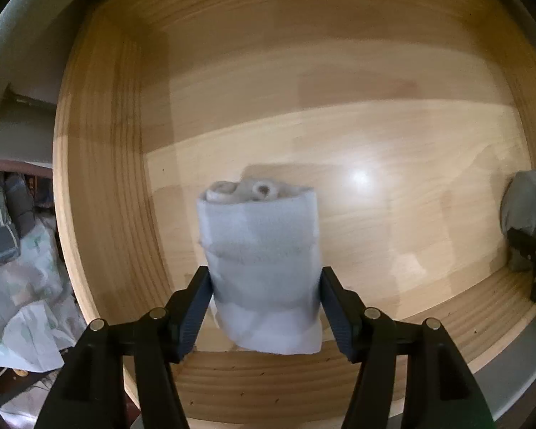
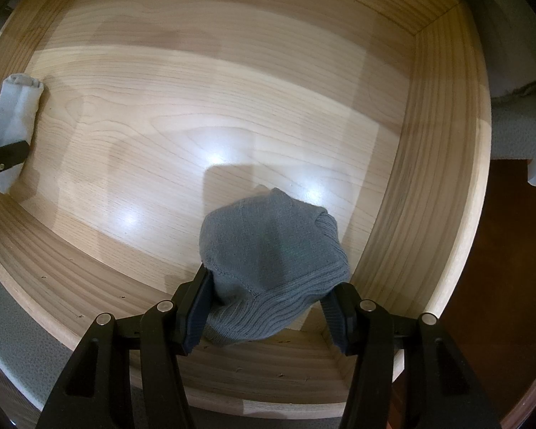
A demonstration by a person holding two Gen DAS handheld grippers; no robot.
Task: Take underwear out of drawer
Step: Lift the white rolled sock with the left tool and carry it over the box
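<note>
At the bottom of the left wrist view, the left tool (image 1: pixel 266 307) stands around a rolled white bundle (image 1: pixel 261 261), its pads just at the cloth's sides but not clearly pressing, so I read it as released and straddling the roll to close on it. In the right wrist view, the right tool (image 2: pixel 268 304) is clenched on a grey knitted bundle (image 2: pixel 273 261), whose ribbed edge bulges between the pads near the lower right corner of the drawer (image 2: pixel 443 164). Both tools point down into the drawer because the underwear sits on its wooden bottom. Farther off, at the left edge of that view, the white bundle appears again, well apart from the grey one.
</note>
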